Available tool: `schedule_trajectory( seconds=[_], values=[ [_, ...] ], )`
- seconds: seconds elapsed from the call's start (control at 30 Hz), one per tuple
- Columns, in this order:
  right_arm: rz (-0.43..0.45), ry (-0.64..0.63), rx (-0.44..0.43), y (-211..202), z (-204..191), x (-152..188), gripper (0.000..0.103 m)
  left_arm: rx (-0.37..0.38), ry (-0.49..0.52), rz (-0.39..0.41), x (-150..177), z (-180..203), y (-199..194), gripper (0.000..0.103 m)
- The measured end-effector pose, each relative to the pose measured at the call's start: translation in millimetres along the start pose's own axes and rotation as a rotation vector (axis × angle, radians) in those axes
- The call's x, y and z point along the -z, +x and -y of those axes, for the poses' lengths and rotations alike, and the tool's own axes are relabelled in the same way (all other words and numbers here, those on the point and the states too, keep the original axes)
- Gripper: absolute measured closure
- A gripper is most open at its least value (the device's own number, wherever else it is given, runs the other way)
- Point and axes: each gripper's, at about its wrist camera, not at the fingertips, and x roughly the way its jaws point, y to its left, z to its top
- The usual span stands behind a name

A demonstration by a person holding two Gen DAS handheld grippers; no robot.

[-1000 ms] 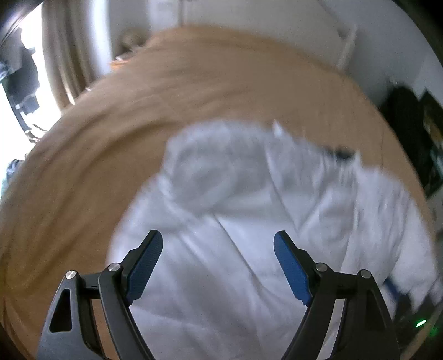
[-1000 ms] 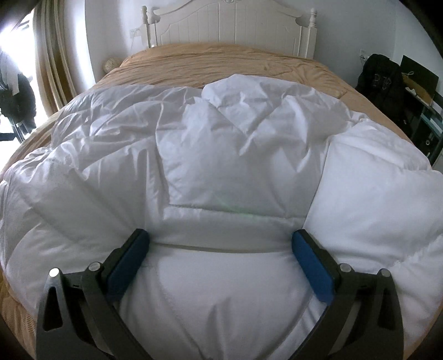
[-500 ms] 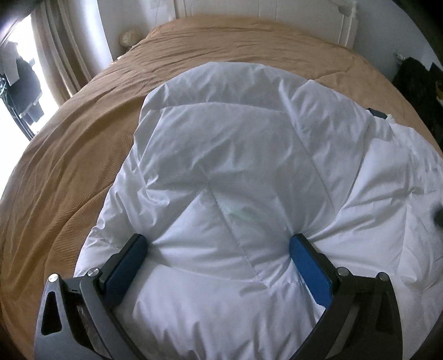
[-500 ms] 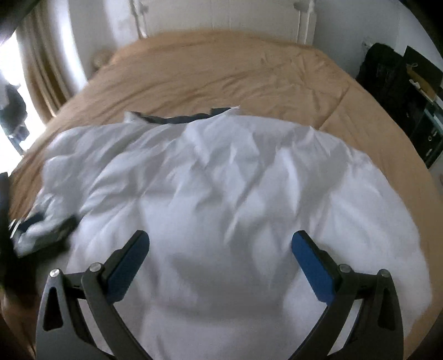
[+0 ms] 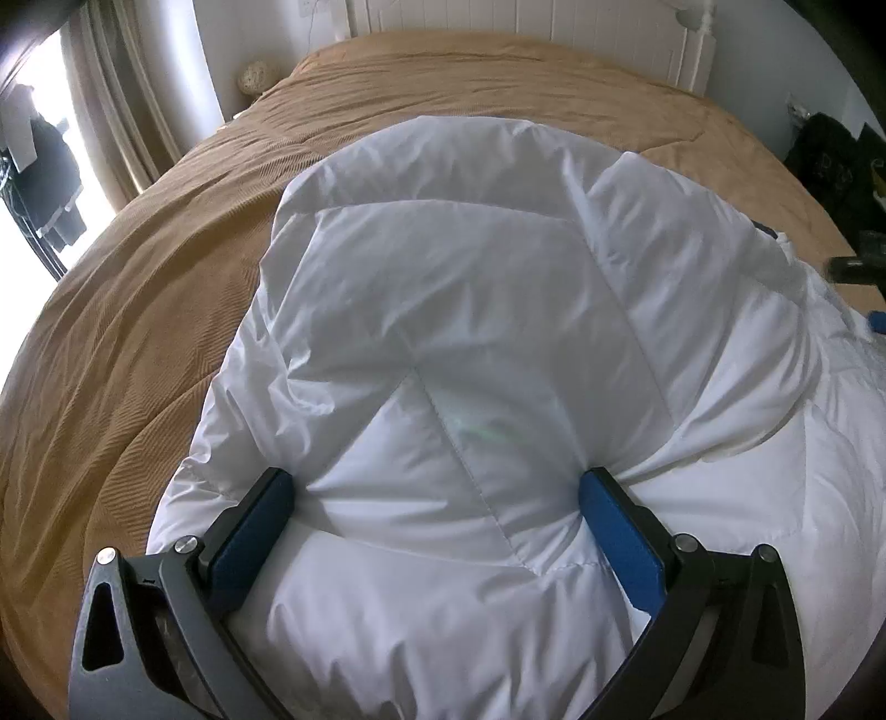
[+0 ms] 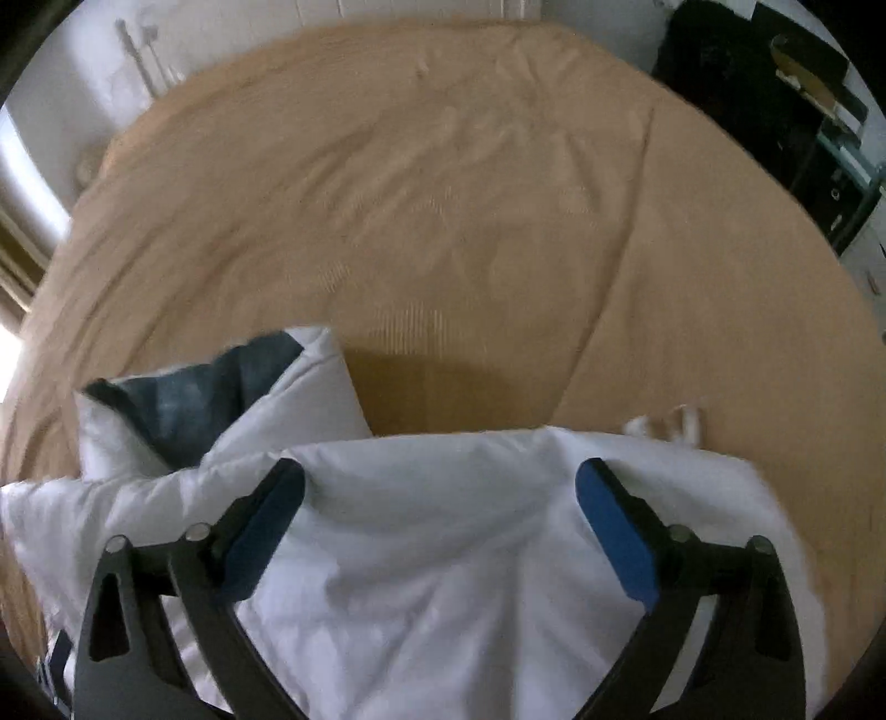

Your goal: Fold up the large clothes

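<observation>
Tan bedspread (image 5: 166, 288) carries the white puffer jacket (image 5: 454, 310) — lengthwise toward the headboard (image 5: 520, 22) — both grippers (image 5: 437, 498) (image 6: 440, 493) spread wide.

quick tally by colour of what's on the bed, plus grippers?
White: 1, jacket, dark lining showing in the right wrist view
Tan: 1, bedspread
Black with blue pads: 2, left gripper and right gripper, both open over the jacket
Total: 4
</observation>
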Motion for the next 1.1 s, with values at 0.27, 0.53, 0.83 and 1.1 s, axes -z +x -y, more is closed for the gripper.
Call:
schedule_trajectory(
  seconds=[0.27,0.53,0.83,1.1],
  values=[
    [0.055,-0.194,-0.105,-96,31,112,0.004,-0.006,-0.001,0.002,0,0,0,0.000],
    [0.071,-0.238,-0.003,-67,40,151,0.000,-0.010,-0.028,-0.029,-8,-5,-14,0.004],
    [0.092,-0.240,-0.023,-58,43,155,0.000,0.018,-0.016,-0.102,-77,29,24,0.000],
    [0.109,-0.243,-0.012,-58,40,161,0.000,-0.332,-0.058,-0.161,-119,-42,71,0.000]
  ],
)
